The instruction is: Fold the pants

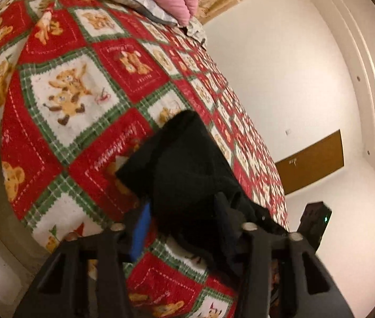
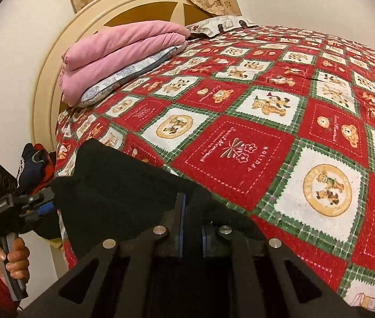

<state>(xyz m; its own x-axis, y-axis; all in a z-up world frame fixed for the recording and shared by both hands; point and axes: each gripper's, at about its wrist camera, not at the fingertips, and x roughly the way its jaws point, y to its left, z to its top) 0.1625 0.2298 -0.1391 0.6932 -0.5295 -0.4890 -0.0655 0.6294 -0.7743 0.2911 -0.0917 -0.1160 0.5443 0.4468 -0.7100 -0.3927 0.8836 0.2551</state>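
With both grippers, left gripper (image 1: 182,212) and right gripper (image 2: 191,220), clamped on black pants (image 2: 113,185), carry level toward twelve o'clock over quilt (image 2: 240,143), keeping edges aligned.

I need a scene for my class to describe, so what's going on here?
A person is folding black pants over a bed covered by a red, green and white teddy-bear quilt, a handheld gripper in each hand. The left gripper and right gripper both have their jaws shut on the pants, holding the cloth up near the bed's edge. The person's left hand shows in the right wrist view. A folded pink blanket lies on a pillow by the headboard.
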